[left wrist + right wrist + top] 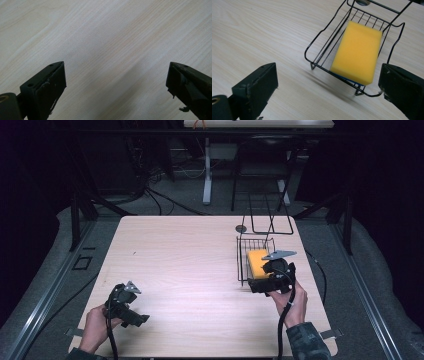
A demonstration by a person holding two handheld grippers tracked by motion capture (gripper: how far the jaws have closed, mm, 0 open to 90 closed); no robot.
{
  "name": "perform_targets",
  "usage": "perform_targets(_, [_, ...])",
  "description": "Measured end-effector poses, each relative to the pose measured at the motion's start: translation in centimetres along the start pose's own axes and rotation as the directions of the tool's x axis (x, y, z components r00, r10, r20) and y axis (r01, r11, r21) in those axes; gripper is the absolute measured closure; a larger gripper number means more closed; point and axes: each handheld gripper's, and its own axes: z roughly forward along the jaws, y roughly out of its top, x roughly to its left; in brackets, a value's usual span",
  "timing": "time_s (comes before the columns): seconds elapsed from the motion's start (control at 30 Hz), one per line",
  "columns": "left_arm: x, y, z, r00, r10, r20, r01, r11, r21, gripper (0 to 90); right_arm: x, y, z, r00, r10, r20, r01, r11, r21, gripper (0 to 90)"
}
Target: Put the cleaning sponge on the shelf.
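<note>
1. A yellow sponge [358, 52] lies flat inside a black wire basket [319, 53], filling most of its floor; a thin blue layer shows under the sponge's near edge.
2. The basket stands on the right part of the pale wooden surface [190, 265], and in the high view the sponge [256, 261] shows as a yellow block within the wire walls [241, 262].
3. Beyond the basket, a taller black wire frame [270, 220] rises near the far edge of the surface, with a small dark round disc [241, 228] beside its foot.
4. The right hand-held gripper [327, 92] hangs just before the basket's near end, its jaws spread wide with nothing between them; the right-side jaw sits close to the basket's near corner. In the high view the person's right hand [291, 302] holds it just beside the basket.
5. The left hand-held gripper [116, 87] is well apart from the basket, near the front left of the surface, held by the left hand [97, 325]. Its jaws are spread wide over bare wood, gripping nothing.
</note>
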Motion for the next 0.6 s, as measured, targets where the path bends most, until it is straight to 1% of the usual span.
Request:
perform_targets(0.17, [0.0,0.0,0.0,1.0,0.003,0.001,-0.003,1.0,0.001,2.9,0.5,-0.5,-0.9,0.9998,-0.015,-0.013,0.015,1.0,-0.016,1.8])
perform_targets(0.33, [-0.1,0.0,0.0,0.9999,0.009,0.003,-0.009,1.0,0.0,2.9,0.8,-1.2,-1.7,0.9992,-0.033,-0.024,0.033,0.999,-0.016,1.7])
perform_targets(0.43, [-0.1,0.0,0.0,0.9999,0.014,0.004,-0.014,0.9999,0.002,2.9,1.0,-1.9,-2.2,0.9984,-0.046,-0.031,0.046,0.999,-0.022,1.5])
perform_targets(0.6, [-0.2,0.0,0.0,0.9999,0.014,0.002,-0.014,0.9999,0.002,3.0,1.1,-3.3,-3.0,0.998,-0.05,-0.037,0.05,0.999,-0.01,1.4])
